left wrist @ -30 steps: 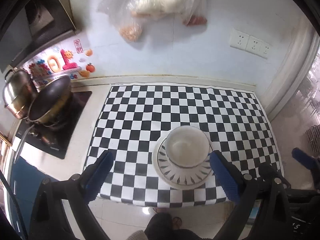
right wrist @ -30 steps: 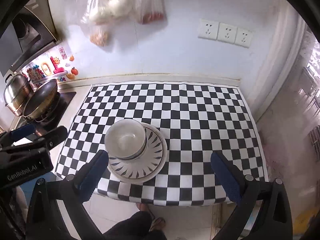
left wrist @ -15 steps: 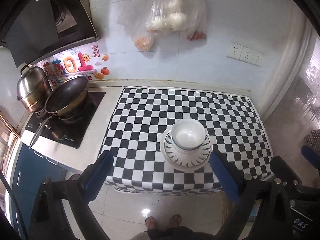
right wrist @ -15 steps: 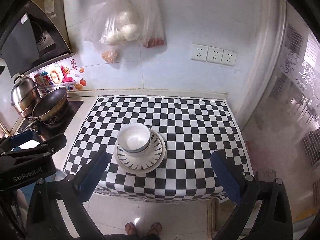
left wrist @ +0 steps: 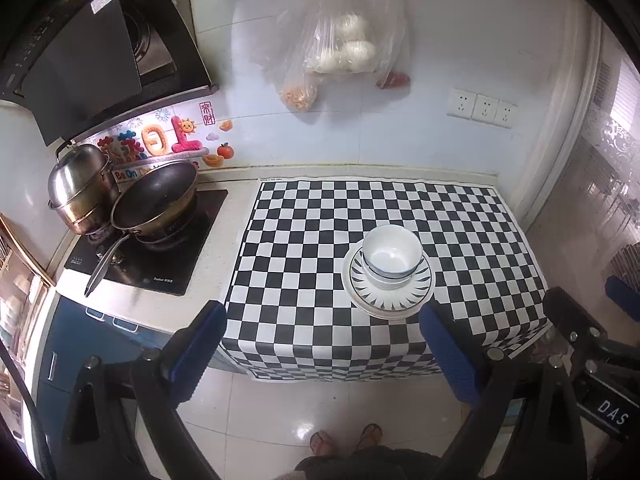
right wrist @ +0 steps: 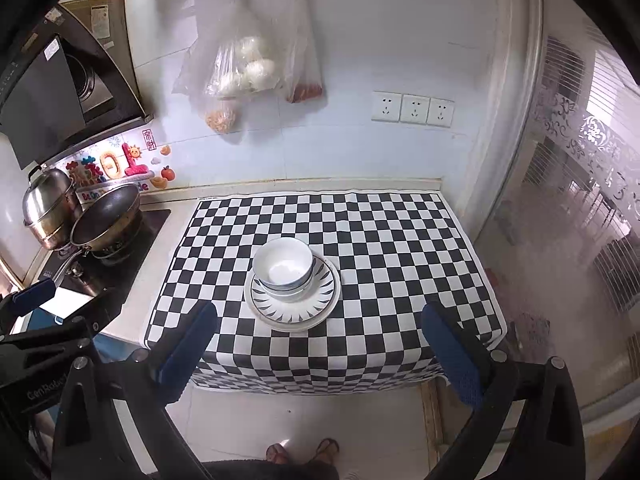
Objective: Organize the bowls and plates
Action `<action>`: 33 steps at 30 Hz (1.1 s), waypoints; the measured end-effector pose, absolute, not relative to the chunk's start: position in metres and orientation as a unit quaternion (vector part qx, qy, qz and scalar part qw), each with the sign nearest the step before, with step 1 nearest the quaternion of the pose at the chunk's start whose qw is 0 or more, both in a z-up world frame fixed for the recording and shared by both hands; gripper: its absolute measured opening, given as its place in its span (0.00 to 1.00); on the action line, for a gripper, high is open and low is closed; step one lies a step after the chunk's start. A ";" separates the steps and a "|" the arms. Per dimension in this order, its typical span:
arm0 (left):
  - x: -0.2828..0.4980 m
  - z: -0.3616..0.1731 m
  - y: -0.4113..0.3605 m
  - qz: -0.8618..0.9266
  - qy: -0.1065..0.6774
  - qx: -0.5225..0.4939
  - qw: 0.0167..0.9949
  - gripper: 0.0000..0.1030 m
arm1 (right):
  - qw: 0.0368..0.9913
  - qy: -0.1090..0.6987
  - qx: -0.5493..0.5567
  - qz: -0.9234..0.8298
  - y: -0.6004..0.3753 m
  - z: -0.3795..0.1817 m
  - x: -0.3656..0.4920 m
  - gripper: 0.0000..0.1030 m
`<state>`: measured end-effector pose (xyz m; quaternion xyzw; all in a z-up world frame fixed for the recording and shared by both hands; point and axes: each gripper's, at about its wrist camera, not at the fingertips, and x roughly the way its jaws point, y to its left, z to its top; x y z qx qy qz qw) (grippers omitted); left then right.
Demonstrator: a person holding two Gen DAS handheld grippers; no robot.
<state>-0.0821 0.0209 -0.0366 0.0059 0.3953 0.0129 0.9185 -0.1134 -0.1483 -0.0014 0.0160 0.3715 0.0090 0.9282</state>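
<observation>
Bowls (right wrist: 283, 267) stacked on plates (right wrist: 292, 309) | left gripper (right wrist: 32, 300) label "GenRobo"

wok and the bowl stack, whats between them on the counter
Only bare surface: a strip of white countertop, then checkered cloth between the wok and bowls. Left wrist view.

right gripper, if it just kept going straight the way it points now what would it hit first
Probably the checkered cloth on the counter, just right of the stacked bowls and plates. The right gripper is open, empty and well back from the counter, so depth is unclear; the stack sits slightly left of centre.
</observation>
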 end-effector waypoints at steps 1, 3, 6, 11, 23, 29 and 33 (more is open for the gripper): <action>-0.084 -0.036 0.022 0.012 0.394 0.007 0.919 0.96 | 0.928 0.371 0.016 0.008 -0.148 -0.001 -0.114 1.00; -0.085 -0.035 0.025 0.009 0.392 0.008 0.920 0.96 | 0.928 0.372 0.018 0.002 -0.146 0.000 -0.118 1.00; -0.089 -0.034 0.031 0.007 0.391 0.006 0.920 0.96 | 0.928 0.371 0.020 -0.002 -0.145 0.002 -0.122 1.00; -0.091 -0.032 0.036 0.007 0.389 0.002 0.921 0.96 | 0.929 0.370 0.018 -0.005 -0.146 0.004 -0.122 1.00; -0.104 -0.035 0.036 0.031 0.392 -0.002 0.919 0.96 | 0.927 0.374 0.014 -0.005 -0.141 0.003 -0.127 1.00; -0.107 -0.034 0.035 0.034 0.389 -0.005 0.921 0.96 | 0.927 0.375 0.008 -0.006 -0.141 0.002 -0.126 1.00; -0.108 -0.033 0.031 0.032 0.388 -0.006 0.921 0.96 | 0.927 0.376 0.005 -0.007 -0.143 0.002 -0.124 1.00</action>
